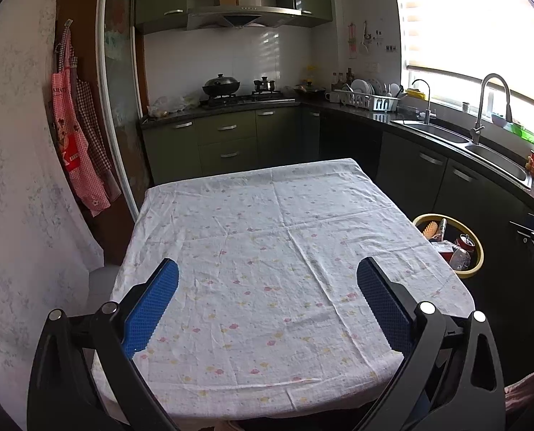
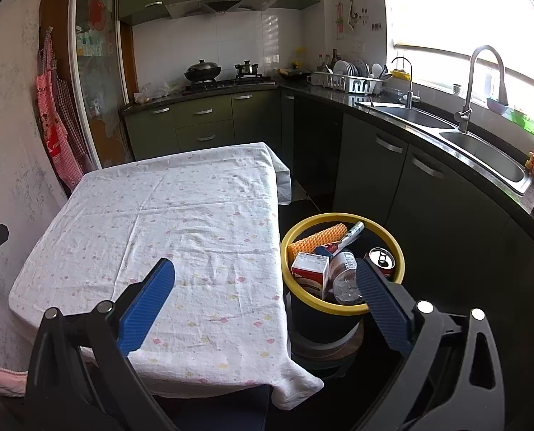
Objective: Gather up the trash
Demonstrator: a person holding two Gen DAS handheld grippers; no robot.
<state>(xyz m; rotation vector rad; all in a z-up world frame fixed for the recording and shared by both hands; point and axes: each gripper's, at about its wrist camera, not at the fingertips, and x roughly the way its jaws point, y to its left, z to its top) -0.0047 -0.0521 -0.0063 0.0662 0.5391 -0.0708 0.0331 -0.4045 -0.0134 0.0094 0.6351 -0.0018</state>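
A black bin with a yellow rim [image 2: 304, 292] stands on the floor right of the table; it shows too in the left wrist view as the bin [image 1: 477, 248]. Inside lie a red-and-white carton [image 2: 310, 269], a clear plastic bottle [image 2: 344, 276], a red drink can [image 2: 382, 256], an orange honeycomb sheet [image 2: 317, 239] and a tube [image 2: 351, 233]. My right gripper [image 2: 265, 269] is open above the table's right edge and the bin, holding nothing. Over the table's near half, my left gripper [image 1: 267, 271] is open and holds nothing. The table's floral cloth [image 1: 267, 237] carries no objects.
Dark green cabinets and a counter with a double sink [image 2: 482, 147] and taps run along the right. A stove with a wok [image 1: 221, 85] and a dish rack [image 1: 369, 98] stand at the back. Aprons [image 1: 75, 136] hang on the left wall. The floor between table and cabinets is narrow.
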